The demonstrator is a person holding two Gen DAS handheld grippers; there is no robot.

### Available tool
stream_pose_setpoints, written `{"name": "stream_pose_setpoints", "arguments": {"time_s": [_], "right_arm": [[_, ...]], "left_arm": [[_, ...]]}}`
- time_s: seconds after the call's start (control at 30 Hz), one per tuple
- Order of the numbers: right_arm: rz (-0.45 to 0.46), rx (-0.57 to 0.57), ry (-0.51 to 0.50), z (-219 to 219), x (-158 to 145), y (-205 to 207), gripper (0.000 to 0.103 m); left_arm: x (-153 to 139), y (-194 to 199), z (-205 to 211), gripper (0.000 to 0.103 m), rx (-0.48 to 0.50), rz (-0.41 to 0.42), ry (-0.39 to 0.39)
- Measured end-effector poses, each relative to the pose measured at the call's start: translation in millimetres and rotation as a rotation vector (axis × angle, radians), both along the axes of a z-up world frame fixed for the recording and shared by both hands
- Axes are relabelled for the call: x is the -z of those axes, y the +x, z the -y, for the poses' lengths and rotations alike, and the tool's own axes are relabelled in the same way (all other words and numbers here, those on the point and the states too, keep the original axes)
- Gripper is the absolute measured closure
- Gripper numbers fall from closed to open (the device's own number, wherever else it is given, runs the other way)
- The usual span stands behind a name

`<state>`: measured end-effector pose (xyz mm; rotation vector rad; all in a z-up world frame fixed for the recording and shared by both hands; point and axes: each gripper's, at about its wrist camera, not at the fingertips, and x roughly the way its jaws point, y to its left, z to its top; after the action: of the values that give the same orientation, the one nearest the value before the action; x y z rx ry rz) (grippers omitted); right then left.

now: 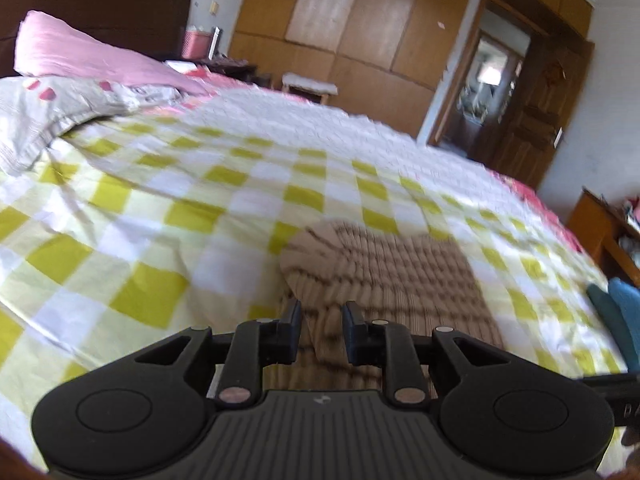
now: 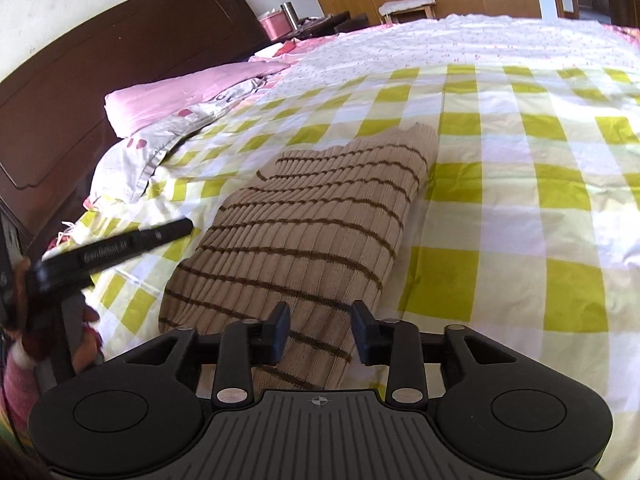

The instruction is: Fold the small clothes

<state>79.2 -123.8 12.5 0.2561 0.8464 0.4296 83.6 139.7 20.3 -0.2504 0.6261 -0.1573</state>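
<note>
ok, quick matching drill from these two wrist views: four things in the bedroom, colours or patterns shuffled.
Things:
1. sweater
2. bedspread
3. pillow
4. headboard

Colour or pattern:
A. pink
B. dark brown wood
C. beige with thin brown stripes
D. yellow-green and white checks

Pairs: 1-C, 2-D, 3-A, 4-B
</note>
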Motion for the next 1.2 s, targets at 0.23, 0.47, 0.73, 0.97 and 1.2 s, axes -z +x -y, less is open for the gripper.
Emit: {"name": "stream_pose_setpoints", "arguments": {"time_s": [0.23,0.47,0.73,0.97,1.2], "right_arm": [[-0.049,0.006,0.015,-3,18,5,0.063],[-0.102,0.040,0.105,3,33,26,0.054],[-0.168,0.045,0.148,5,41,37,0.071],[-0.236,0.025,0.133,28,33,18,0.081],[-0.146,0.033,0.050,31,3,6,0.077]], "left_arm": [[23,18,-8,0.059,-0.026,-0.084,0.008],[31,23,-14,0.046,-0.031,-0.108,-0.031],[39,27,-21,0.053,0.006,-0.162,-0.151],[34,10,1,0.060,0.084,-0.185,-0.139],[20,-4,-9,0.061,-0.019,-0.134,-0.128]]}}
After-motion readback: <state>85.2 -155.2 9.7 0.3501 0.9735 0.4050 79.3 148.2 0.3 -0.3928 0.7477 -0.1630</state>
